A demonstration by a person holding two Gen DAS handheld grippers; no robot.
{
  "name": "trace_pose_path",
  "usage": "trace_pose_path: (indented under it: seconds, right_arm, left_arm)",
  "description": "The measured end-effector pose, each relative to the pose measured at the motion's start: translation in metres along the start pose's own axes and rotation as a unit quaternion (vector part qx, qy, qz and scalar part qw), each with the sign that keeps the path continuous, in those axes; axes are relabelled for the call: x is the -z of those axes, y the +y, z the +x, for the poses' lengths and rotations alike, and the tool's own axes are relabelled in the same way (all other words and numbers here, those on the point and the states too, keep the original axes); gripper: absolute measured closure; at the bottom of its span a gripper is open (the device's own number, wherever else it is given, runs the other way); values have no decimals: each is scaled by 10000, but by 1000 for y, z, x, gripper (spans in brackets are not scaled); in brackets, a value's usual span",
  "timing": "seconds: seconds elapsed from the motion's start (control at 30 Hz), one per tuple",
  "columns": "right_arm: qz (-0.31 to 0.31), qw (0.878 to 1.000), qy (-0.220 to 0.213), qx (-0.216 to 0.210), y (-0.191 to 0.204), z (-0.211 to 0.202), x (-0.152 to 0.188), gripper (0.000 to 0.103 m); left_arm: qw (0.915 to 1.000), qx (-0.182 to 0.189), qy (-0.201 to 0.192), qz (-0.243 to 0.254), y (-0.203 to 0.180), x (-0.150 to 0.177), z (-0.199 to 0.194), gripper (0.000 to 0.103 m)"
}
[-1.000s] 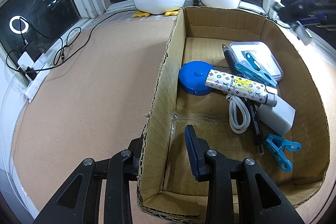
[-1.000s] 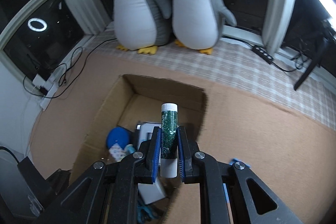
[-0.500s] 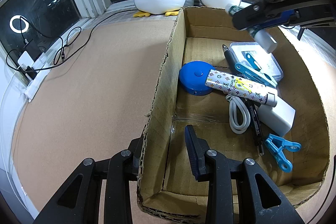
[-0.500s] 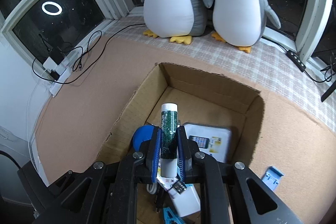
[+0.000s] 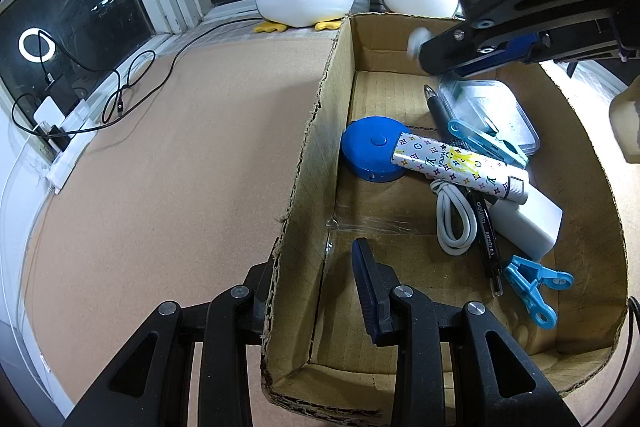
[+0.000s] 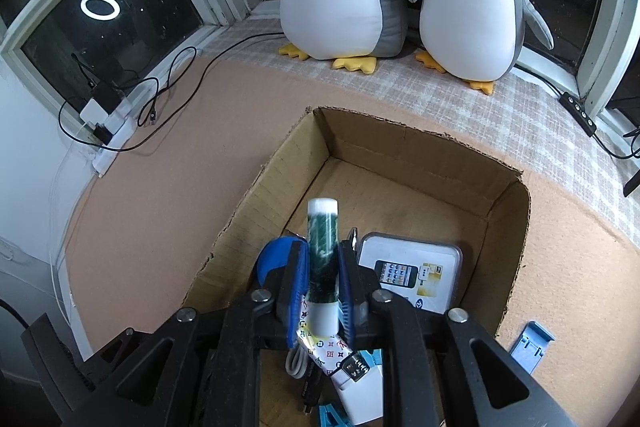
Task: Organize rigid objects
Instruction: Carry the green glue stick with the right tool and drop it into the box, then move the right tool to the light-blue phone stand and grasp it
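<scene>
One cardboard box [image 5: 592,163] holds one blue round case [image 5: 370,147], two blue clips [image 5: 532,283], one patterned tube [image 5: 452,163], one white charger [image 5: 532,219]. The left gripper [image 5: 316,287] clamps the box's left wall. The right gripper [image 6: 320,291], jaws opening, has one green-and-white tube [image 6: 322,259] between them, over the box's middle.

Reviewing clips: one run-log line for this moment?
left gripper: clamps cardboard box wall | right gripper: opening, green tube between its jaws, over box

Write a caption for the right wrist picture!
Right gripper opening around a green tube over the cardboard box.
</scene>
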State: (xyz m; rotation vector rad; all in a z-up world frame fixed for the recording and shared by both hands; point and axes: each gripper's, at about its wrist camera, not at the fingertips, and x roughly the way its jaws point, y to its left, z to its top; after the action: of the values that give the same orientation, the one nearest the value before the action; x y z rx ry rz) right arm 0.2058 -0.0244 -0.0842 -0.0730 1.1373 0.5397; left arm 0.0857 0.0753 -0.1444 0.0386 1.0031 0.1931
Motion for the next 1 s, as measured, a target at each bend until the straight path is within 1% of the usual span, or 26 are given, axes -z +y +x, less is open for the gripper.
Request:
trace_pose_path:
  seconds: [0.03, 0.1, 0.33, 0.57, 0.83, 1.0]
  right_arm:
    - [32, 10000, -6, 6, -1, 0, 0, 63]
    - [51, 10000, -55, 60, -2, -2, 0, 57]
    - [92, 9999, -51, 111, -9, -8, 2, 56]
    - [241, 9996, -111, 134, -22, -23, 8, 56]
    - [614, 9977, -203, 204, -52, -50, 22, 56]
    - [901, 9948, -263, 388, -78, -64, 36, 56]
  left_arm:
    - [10000, 0, 1, -1, 1, 0, 0, 69]
    - [10000, 3, 2, -3, 1, 0, 0, 69]
    - [10000, -1, 1, 1, 0, 0, 0, 69]
    - [10000, -1, 1, 2, 0, 0, 0, 69]
    - [10000, 0, -3, 9, 0, 1, -1, 69]
    - [10000, 0, -9, -4, -1, 1, -1, 69]
